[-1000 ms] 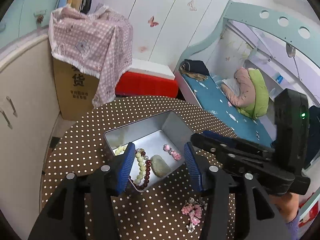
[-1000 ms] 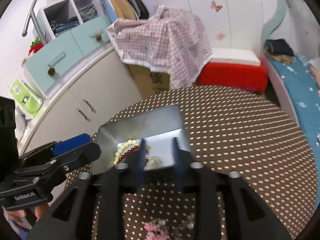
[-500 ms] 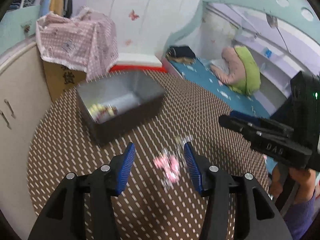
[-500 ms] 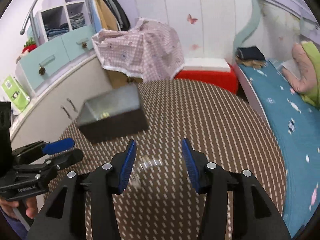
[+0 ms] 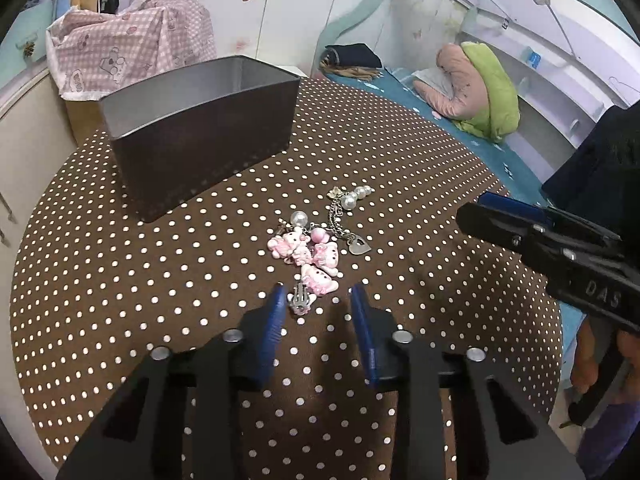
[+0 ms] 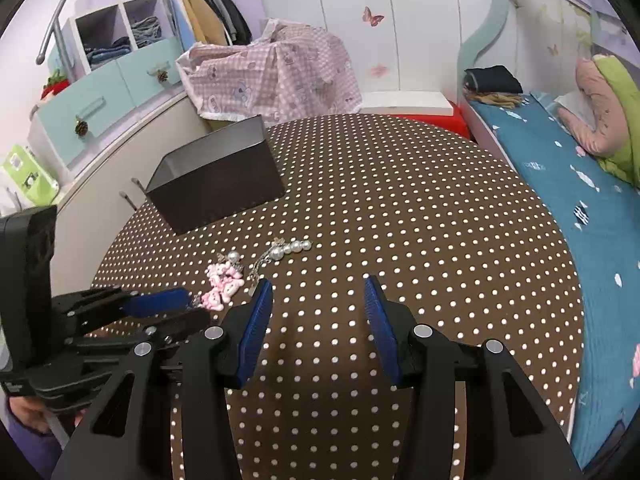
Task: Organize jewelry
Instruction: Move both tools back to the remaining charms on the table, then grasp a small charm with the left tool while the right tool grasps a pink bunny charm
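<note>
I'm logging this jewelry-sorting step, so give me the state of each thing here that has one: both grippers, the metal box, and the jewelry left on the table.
left gripper: closing, fingers around the near end of the pink charm bracelet, not yet pressing.
right gripper: open, nothing between its fingers.
metal box: lidless, upright on the table; contents hidden from here.
pink charm bracelet: lying loose on the table.
pearl chain: lying loose, beside the charms.

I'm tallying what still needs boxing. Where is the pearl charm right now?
The pearl charm lies on the dotted tablecloth, outside the metal box: mid-table in the left wrist view, just beyond the pink charms.
</note>
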Demonstrator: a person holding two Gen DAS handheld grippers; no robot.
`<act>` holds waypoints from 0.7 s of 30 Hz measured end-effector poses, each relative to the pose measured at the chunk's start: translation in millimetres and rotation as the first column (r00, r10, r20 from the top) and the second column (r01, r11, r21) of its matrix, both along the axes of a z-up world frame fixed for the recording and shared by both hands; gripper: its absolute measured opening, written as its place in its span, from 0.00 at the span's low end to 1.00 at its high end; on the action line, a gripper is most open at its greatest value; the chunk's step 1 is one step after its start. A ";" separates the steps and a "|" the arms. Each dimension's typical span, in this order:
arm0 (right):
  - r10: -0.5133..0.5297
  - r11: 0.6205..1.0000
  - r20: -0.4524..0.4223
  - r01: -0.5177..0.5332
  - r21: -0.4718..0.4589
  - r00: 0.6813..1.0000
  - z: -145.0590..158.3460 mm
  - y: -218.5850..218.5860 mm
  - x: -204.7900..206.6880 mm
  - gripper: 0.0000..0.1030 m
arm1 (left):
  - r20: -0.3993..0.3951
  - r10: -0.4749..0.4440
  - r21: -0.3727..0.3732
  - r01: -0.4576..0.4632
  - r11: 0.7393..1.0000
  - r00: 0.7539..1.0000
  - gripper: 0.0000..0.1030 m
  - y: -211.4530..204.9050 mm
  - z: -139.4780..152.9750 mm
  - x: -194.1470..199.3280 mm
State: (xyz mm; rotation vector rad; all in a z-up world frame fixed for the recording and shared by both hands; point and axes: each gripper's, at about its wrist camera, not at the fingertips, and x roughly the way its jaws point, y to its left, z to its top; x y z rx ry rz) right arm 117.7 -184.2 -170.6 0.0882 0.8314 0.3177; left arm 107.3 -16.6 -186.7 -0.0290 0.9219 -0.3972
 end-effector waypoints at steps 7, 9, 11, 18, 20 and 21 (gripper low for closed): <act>0.025 0.999 -0.009 -0.025 -0.036 1.000 -3.7 26.9 -1.5 0.46 | 0.022 0.005 0.010 -0.006 1.000 1.000 0.12 5.3 -2.7 1.9; 0.042 0.998 -0.008 -0.043 -0.055 0.999 -5.3 37.6 -2.8 0.46 | 0.030 0.018 0.000 -0.018 1.000 0.999 0.12 13.2 -0.8 -0.2; 0.066 0.996 -0.013 -0.067 -0.060 0.998 -6.5 48.5 -2.9 0.45 | 0.044 0.040 -0.014 -0.039 0.999 0.998 0.12 24.1 5.3 -2.5; 0.143 0.986 -0.043 -0.146 -0.077 0.989 -16.5 92.1 2.1 0.39 | 0.088 0.114 -0.027 -0.112 0.993 0.990 0.12 57.8 19.4 -10.4; 0.147 0.985 -0.052 -0.152 -0.084 0.988 -19.4 100.7 5.5 0.38 | 0.086 0.127 -0.035 -0.124 0.992 0.988 0.12 65.5 19.2 -11.2; 0.144 0.985 -0.053 -0.148 -0.092 0.988 -20.8 102.7 6.8 0.38 | 0.085 0.132 -0.040 -0.129 0.991 0.988 0.12 68.9 18.7 -11.8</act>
